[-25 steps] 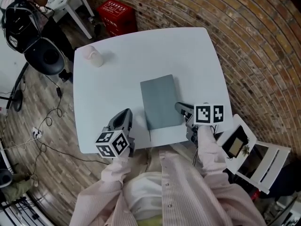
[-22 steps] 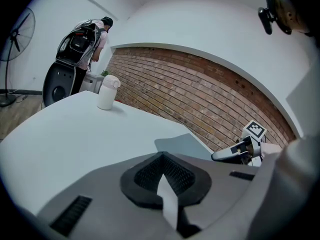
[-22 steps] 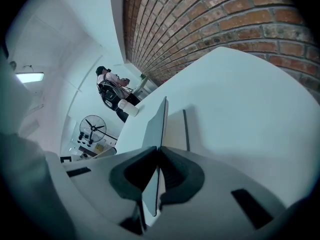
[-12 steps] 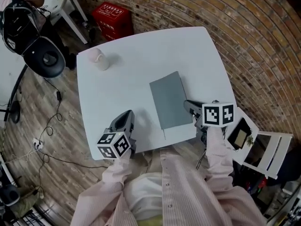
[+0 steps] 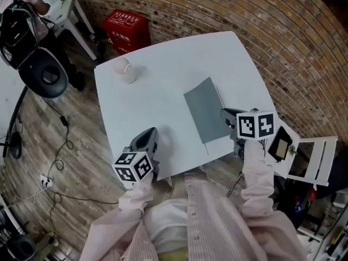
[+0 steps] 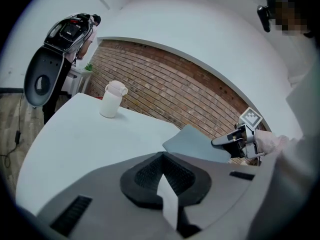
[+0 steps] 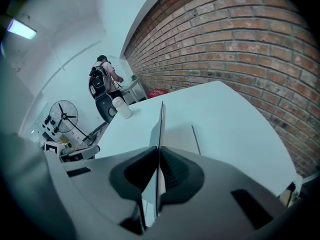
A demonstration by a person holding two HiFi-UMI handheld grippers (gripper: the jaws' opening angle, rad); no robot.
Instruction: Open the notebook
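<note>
The grey notebook [image 5: 205, 110] lies on the white table [image 5: 163, 80], toward its right side. My right gripper [image 5: 226, 114] is shut on the edge of the notebook's front cover [image 7: 161, 126], which shows edge-on and is raised off the pale page [image 7: 181, 140] beneath it. In the left gripper view the lifted cover [image 6: 196, 144] slopes up toward the right gripper [image 6: 225, 141]. My left gripper [image 5: 149, 135] hovers over the table's near left part, apart from the notebook. Its jaws [image 6: 165, 176] are shut with nothing between them.
A white lidded cup [image 5: 125, 70] stands near the table's far left corner. A red crate [image 5: 126, 26] sits on the floor by the brick wall. An office chair [image 5: 43, 72] is at the left, a white folding chair [image 5: 311, 162] at the right. Cables cross the floor.
My right gripper has risen with the notebook's cover, which now stands tilted up from the page. My left gripper has shifted across the near table. The head view has swung left.
</note>
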